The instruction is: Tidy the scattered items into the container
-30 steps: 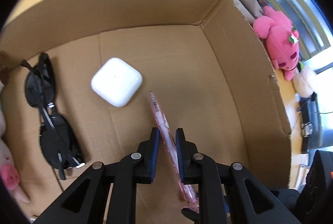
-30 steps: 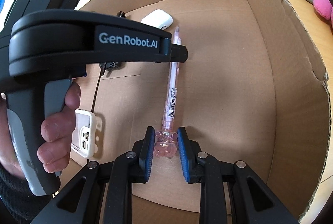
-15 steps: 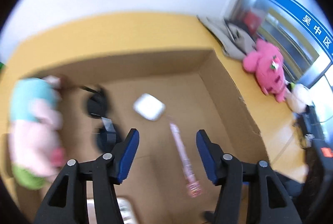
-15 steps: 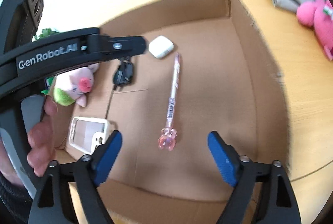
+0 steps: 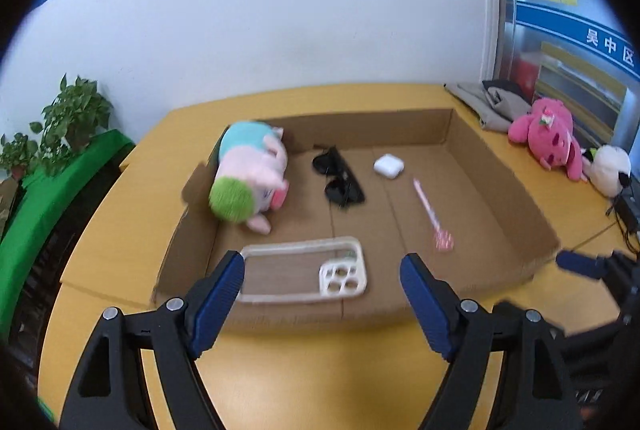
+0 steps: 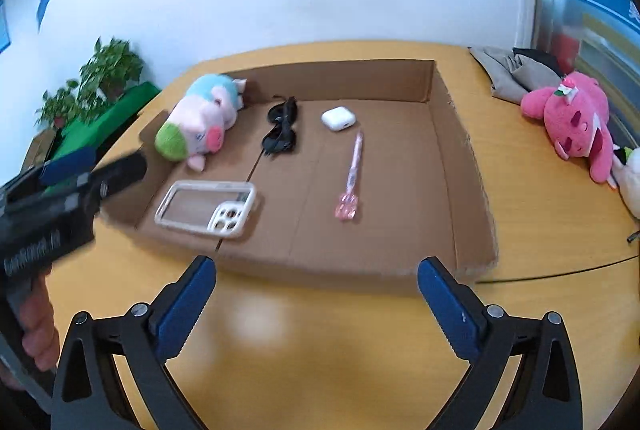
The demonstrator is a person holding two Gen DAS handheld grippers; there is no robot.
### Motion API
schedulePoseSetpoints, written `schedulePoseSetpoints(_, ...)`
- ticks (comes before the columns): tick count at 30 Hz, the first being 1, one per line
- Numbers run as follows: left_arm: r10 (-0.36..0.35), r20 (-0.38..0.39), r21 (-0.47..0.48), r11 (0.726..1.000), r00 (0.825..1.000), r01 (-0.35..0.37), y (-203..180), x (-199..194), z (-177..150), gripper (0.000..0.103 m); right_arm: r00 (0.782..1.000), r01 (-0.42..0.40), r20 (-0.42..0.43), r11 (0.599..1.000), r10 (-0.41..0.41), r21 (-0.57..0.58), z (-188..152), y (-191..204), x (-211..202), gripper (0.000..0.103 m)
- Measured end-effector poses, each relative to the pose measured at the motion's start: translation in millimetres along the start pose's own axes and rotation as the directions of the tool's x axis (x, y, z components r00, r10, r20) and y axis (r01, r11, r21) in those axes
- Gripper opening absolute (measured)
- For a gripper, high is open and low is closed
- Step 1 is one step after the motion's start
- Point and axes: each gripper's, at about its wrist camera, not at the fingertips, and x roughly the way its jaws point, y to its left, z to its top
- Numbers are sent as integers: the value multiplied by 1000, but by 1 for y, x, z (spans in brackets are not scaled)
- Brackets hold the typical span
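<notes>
A shallow cardboard box (image 5: 500,186) (image 6: 460,158) lies on the yellow table. In it are a pink pen (image 5: 430,214) (image 6: 352,170), a white earbud case (image 5: 387,165) (image 6: 338,118), black sunglasses (image 5: 340,180) (image 6: 282,130), a clear phone case (image 5: 304,270) (image 6: 206,204) and a pig plush (image 5: 250,178) (image 6: 196,120). My left gripper (image 5: 322,294) is open and empty, above the table in front of the box. My right gripper (image 6: 316,306) is open and empty, also in front of the box.
A pink plush (image 5: 552,132) (image 6: 576,122), a white plush (image 5: 608,170) and folded grey cloth (image 5: 492,102) (image 6: 516,74) lie on the table right of the box. Potted plants (image 5: 60,126) (image 6: 100,78) stand at the left. Cables (image 6: 560,270) run at the right edge.
Both grippers let go of the pink pen, opened wide and pulled back up out of the box. The pen now lies on the box floor.
</notes>
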Motion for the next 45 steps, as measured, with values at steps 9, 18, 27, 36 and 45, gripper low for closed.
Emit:
schedulePoseSetpoints(9, -1, -42, -66, 998, 999, -2, 16, -15, -41, 80, 996, 73, 66, 994, -68, -79, -19, 21, -26, 103)
schedulePoseSetpoints(18, -45, -24, -69, 997, 999, 43, 8, -26, -58, 80, 992, 98, 80, 993, -93, -66, -40, 22, -40, 103)
schedulePoseSetpoints(27, -53, -20, -69, 996, 998, 52, 4, -30, -64, 80, 992, 113, 71, 990, -107, -82, -51, 26, -40, 103)
schedulePoseSetpoints(36, -56, -28, -82, 995, 998, 54, 11, -27, -63, 80, 990, 122, 85, 990, -116, -66, -50, 28, -42, 103)
schedulePoseSetpoints(45, -82, -30, -87, 993, 996, 79, 12, -27, -66, 80, 989, 133, 80, 989, -128, -66, -53, 29, -41, 103)
